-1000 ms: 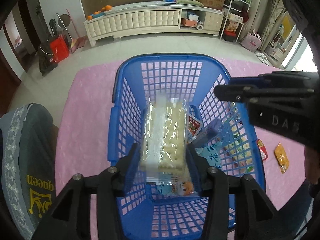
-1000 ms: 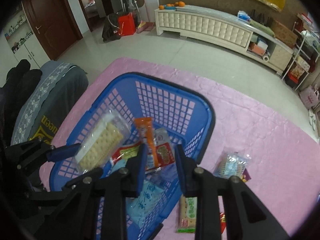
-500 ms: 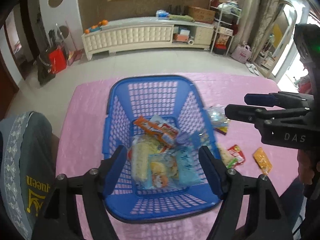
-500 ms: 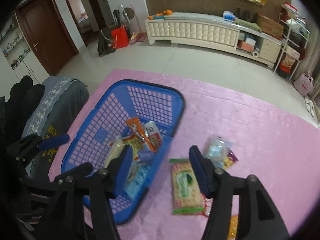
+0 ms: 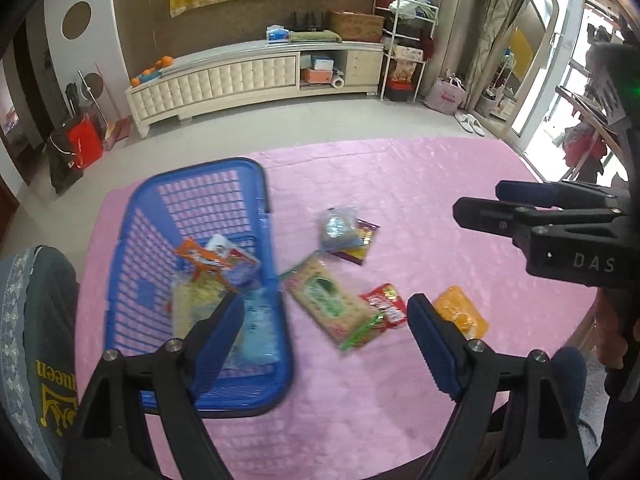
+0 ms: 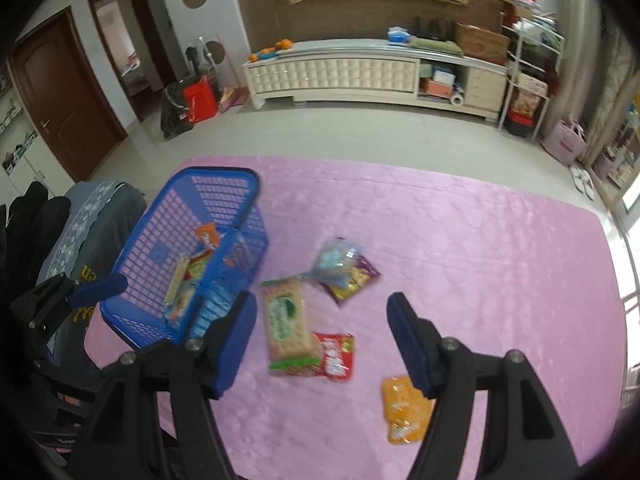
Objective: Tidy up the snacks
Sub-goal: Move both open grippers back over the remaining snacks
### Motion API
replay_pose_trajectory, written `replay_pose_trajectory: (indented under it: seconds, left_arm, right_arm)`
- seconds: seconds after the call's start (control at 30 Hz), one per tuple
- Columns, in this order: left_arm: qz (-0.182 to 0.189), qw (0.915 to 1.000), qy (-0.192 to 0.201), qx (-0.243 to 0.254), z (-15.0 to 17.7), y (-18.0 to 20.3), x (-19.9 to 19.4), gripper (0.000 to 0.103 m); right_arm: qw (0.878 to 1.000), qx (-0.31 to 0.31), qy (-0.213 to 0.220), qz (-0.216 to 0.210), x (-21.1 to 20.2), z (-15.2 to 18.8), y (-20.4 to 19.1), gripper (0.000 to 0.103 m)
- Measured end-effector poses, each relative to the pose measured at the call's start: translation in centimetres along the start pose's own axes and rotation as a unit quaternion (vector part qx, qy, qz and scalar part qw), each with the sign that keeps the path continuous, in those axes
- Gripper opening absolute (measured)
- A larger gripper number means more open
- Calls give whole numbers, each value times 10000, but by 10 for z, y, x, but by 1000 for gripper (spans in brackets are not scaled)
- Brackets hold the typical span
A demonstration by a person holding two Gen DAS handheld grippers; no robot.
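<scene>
Blue basket (image 5: 276, 360) holds several snacks; five packets (image 6: 288, 320) lie beside it.

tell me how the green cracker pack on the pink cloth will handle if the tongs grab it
The green cracker pack looks long, flat and block-like, so probably fairly stiff. Its wrapper seems glossy, perhaps slippery. Crackers may crack if squeezed hard, and it overlaps the red packet, which may shift.

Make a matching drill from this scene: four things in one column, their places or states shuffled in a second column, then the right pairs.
1. blue basket
2. green cracker pack
3. orange packet
4. right gripper

A. lies alone on the pink cloth, nearest the camera
B. open, empty
C. holds several snacks
D. overlaps a red packet

Pairs: 1-C, 2-D, 3-A, 4-B
</scene>
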State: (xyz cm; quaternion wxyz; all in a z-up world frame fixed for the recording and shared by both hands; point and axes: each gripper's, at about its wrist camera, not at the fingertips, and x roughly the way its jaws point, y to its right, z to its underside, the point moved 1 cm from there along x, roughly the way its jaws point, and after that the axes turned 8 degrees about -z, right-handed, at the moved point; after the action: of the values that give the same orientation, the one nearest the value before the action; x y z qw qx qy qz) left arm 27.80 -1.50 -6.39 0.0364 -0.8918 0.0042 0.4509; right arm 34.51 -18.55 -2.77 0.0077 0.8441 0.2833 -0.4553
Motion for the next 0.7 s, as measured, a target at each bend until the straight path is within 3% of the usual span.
replay_pose_trajectory:
  seconds: [0.27, 0.7]
  left_arm:
    - [-1, 9992, -340, -194, 4, 43, 20, 82]
    - [-110, 9894, -1284, -673, 16, 69, 85, 82]
  right_arm:
    - [9994, 300, -118, 133, -13, 28, 47, 77]
    - [9954, 684, -673, 25, 30, 70, 95, 83]
